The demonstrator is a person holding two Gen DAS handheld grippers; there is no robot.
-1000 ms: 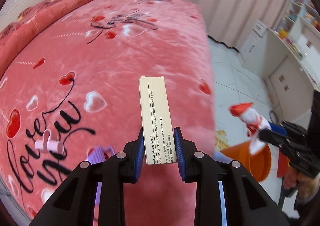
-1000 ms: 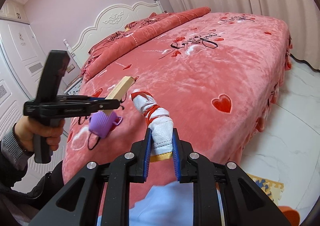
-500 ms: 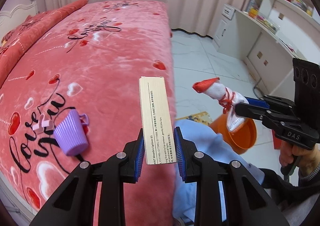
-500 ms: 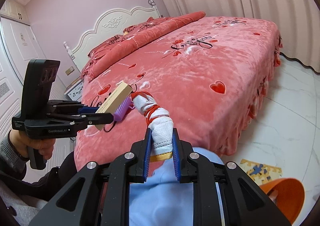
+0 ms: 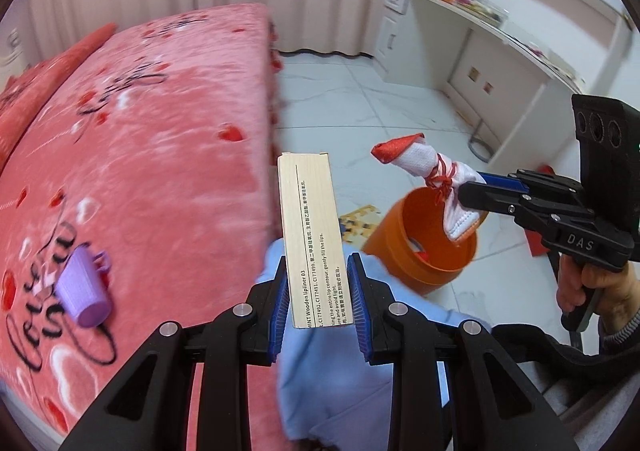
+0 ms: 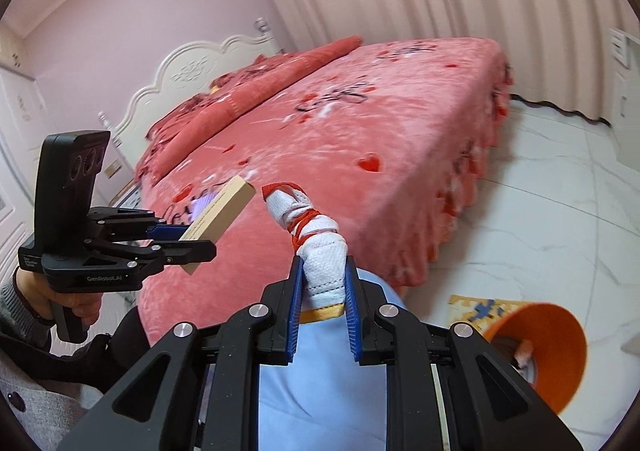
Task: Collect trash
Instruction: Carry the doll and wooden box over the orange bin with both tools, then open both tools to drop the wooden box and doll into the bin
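- Left wrist view, far left: a purple cup (image 5: 82, 291) is seen lying on its side on the pink bed (image 5: 160, 139), near the bed's front edge.
- Centre: a tan lipliner box (image 5: 314, 235) is held upright by the left gripper (image 5: 318, 301), whose jaws are pinched on the box's lower end.
- Right of centre: an orange bin (image 5: 424, 247) is shown standing on the white tiled floor (image 5: 360, 111), beside the bed; some items are already visible inside it.
- Right: a white cloth bundle tied with red string (image 5: 432, 175) is held over the bin's rim by the right gripper (image 5: 470, 193), with the jaws clamped on its lower end.
- Far right: the right hand (image 5: 580, 283) is seen wrapped around the gripper's handle.
- Right wrist view: the bundle (image 6: 320, 247) is pinched between the blue-padded jaws, and the bin (image 6: 536, 343) appears at lower right.
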